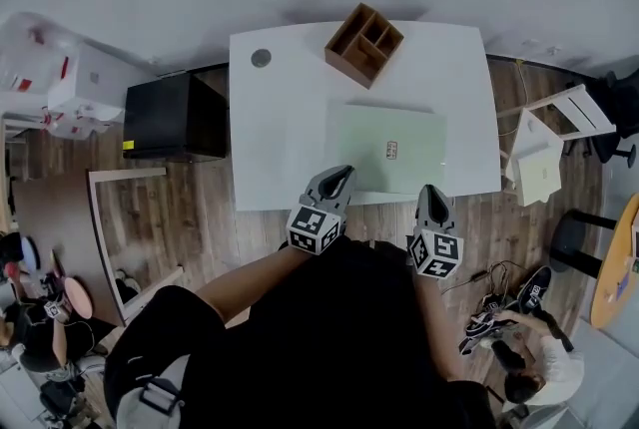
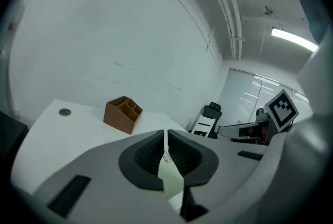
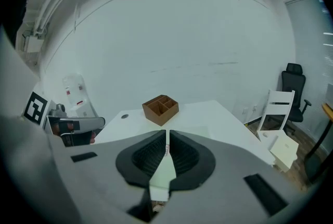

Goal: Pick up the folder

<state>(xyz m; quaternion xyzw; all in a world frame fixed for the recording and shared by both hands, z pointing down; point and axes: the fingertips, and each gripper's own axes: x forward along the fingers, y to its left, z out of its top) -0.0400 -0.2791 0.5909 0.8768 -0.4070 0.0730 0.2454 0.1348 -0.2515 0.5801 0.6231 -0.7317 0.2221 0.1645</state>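
A pale green folder [image 1: 389,150] lies flat on the white table [image 1: 280,138], near its front edge. Behind it stands a brown wooden organizer [image 1: 364,43] with compartments, also seen in the left gripper view [image 2: 123,114] and the right gripper view [image 3: 161,108]. My left gripper [image 1: 342,175] hangs at the table's front edge, just left of the folder's near corner, shut with nothing in it [image 2: 165,137]. My right gripper [image 1: 430,191] sits just off the front edge below the folder's right part, also shut and empty [image 3: 167,137]. A sliver of the folder [image 3: 164,173] shows between its closed jaws.
A black cabinet [image 1: 175,116] stands left of the table. White furniture [image 1: 539,153] sits to the right. A round grommet [image 1: 261,58] marks the table's back left. A person [image 1: 534,367] crouches on the wooden floor at lower right.
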